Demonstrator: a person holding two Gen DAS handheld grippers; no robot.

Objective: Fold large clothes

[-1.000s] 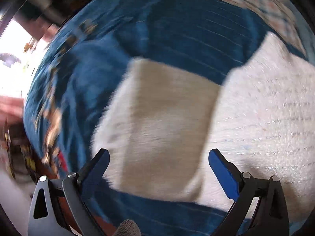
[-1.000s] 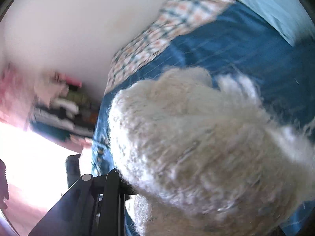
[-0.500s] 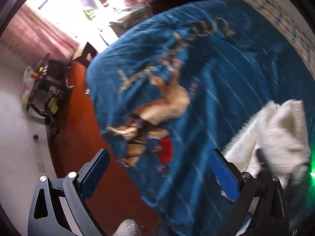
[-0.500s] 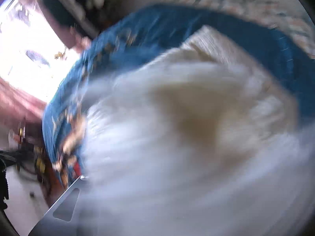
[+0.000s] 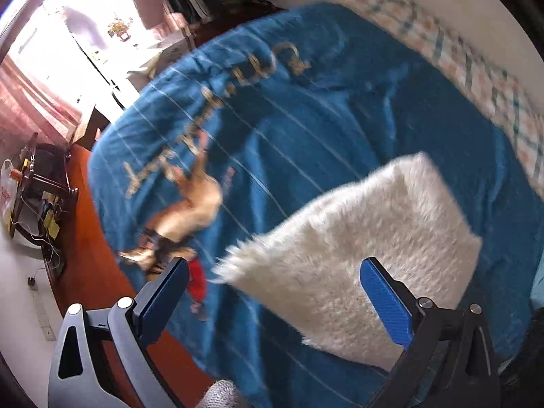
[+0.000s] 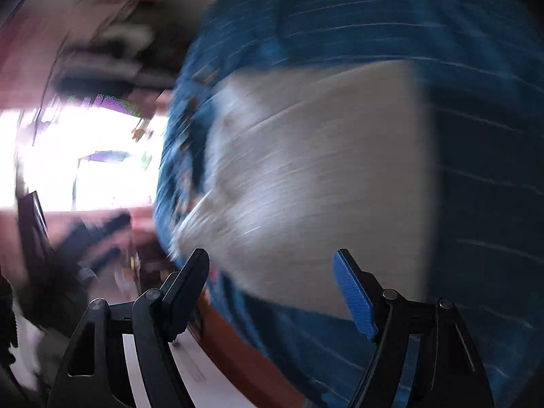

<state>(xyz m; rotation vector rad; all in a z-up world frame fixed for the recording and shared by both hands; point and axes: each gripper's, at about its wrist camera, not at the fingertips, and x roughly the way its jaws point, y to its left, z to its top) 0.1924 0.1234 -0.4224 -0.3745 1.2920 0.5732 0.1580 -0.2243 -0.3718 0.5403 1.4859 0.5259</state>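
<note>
folded white fuzzy garment [image 5: 367,258] lying flat on blue bedspread [image 5: 306,129], at abt 4 o'clock of the horse print [image 5: 190,210], w/ checkered sheet [image 5: 476,78] along bed edge at 1 o'clock. left gripper [image 5: 275,292] jaws spread wide, nothing gripped, hanging over garment's near edge. right gripper [image 6: 272,285] jaws just been opening, now wide apart w/ nothing between pads, garment [image 6: 323,176] apart at 12 o'clock, view heavily blurred.
</note>
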